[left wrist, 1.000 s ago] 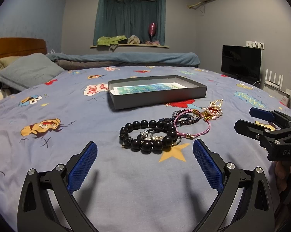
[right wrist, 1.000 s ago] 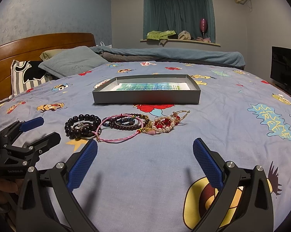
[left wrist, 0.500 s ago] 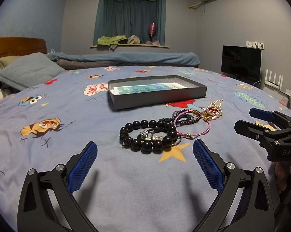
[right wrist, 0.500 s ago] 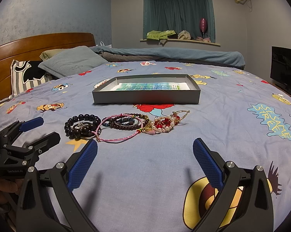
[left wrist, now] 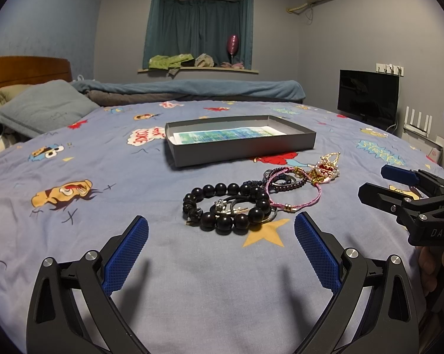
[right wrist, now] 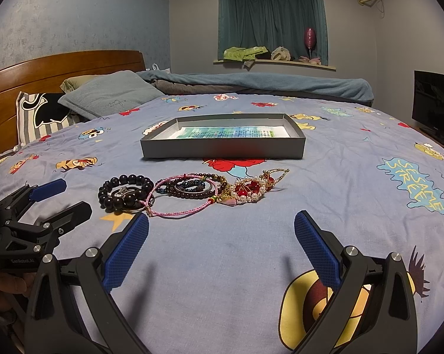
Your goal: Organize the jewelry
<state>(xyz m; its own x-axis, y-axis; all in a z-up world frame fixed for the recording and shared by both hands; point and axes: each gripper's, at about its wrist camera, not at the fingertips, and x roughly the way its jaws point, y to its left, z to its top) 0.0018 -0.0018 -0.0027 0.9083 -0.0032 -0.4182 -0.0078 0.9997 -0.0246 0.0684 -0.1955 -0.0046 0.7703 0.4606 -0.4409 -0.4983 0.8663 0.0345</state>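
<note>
Black bead bracelet (left wrist: 226, 205) lies on the bedsheet (left wrist: 104, 206), tangled with the pink cord (left wrist: 292, 194); grey box (left wrist: 239, 141) at twelve o'clock. Left gripper (left wrist: 221, 246) spread wide, empty. Right gripper (right wrist: 221, 246) likewise (its body reads "DAS").

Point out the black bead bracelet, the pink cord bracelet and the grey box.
black bead bracelet (left wrist: 222, 190): left wrist view, on a bead of its far arc.
pink cord bracelet (right wrist: 189, 213): right wrist view, on its near strand.
grey box (right wrist: 222, 149): right wrist view, on its front wall.
</note>
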